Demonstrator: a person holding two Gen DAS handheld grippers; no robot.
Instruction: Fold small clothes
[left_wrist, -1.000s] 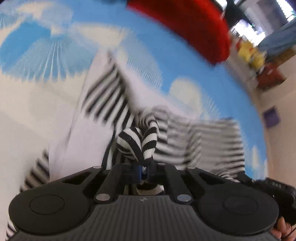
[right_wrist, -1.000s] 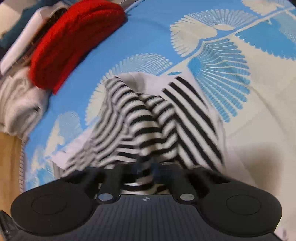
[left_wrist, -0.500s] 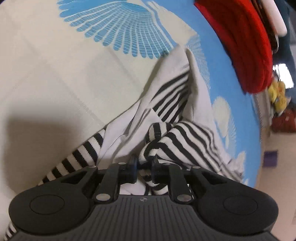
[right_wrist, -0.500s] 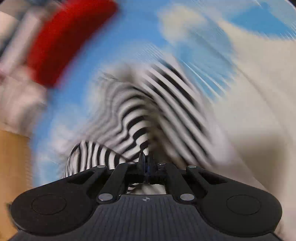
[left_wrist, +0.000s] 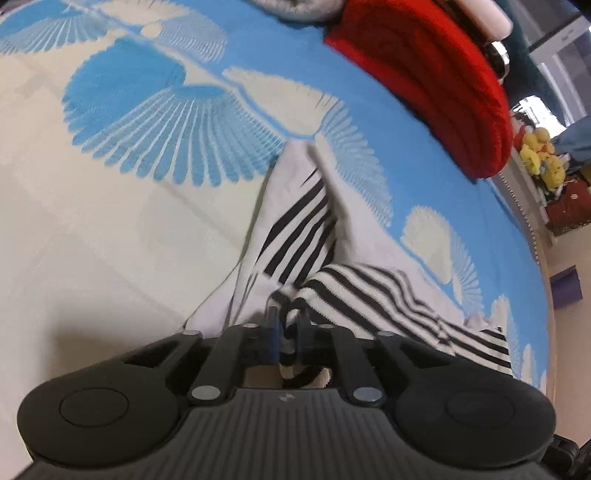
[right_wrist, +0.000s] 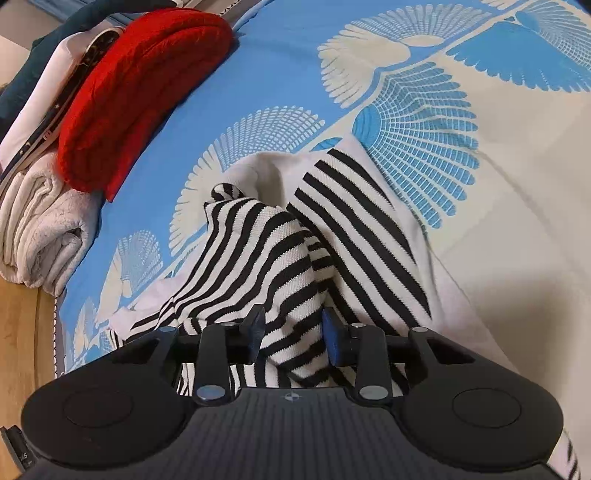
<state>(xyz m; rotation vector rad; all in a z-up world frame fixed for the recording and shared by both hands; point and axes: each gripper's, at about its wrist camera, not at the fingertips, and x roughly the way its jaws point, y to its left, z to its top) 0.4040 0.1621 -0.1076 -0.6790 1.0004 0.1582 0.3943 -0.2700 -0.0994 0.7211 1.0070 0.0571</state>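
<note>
Loosening right hand-held gripper (right_wrist: 293, 332), garment (right_wrist: 258, 254) freed

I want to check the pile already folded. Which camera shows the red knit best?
The right wrist view: the folded red knit shows nearly whole and sharp, lying on a rolled white towel beside darker items. The left wrist view shows it blurrier and cropped at the top edge.

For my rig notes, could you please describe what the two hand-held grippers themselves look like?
Both look alike: the left hand-held gripper and right hand-held gripper have matte black ribbed bodies, round discs at each side, silver pivot pins, a small centre emblem and blue-padded black fingers. No cables or sleeves show.
</note>
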